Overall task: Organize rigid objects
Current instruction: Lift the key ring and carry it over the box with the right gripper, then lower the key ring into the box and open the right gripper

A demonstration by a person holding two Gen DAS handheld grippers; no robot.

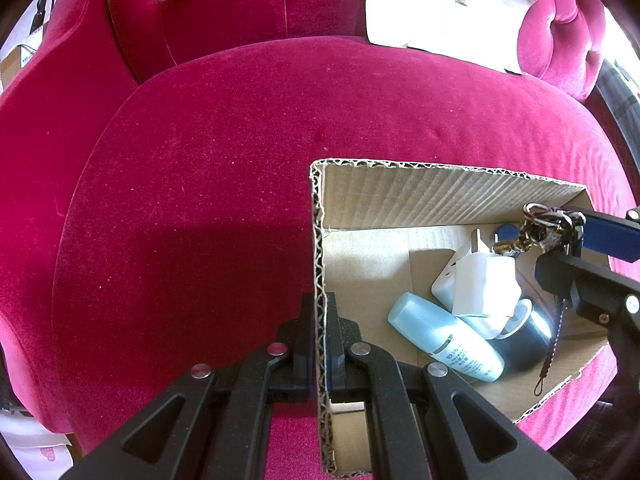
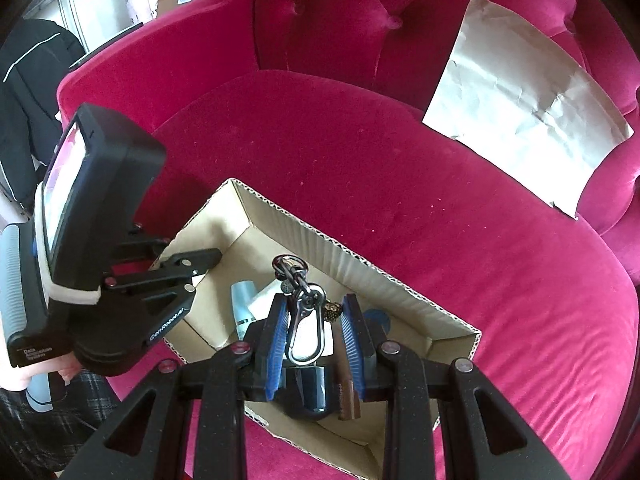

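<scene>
Crimson velvet armchair (image 1: 248, 184); left gripper (image 1: 320, 332) clamped on cardboard box (image 1: 440, 200), right gripper (image 2: 314, 328) on keyring (image 2: 304, 320).

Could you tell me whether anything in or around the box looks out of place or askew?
Mostly the box's contents: the white charger, blue bottle and dark cup lie tumbled against each other, none upright. A crumpled sheet of paper also leans on the chair's back.
</scene>
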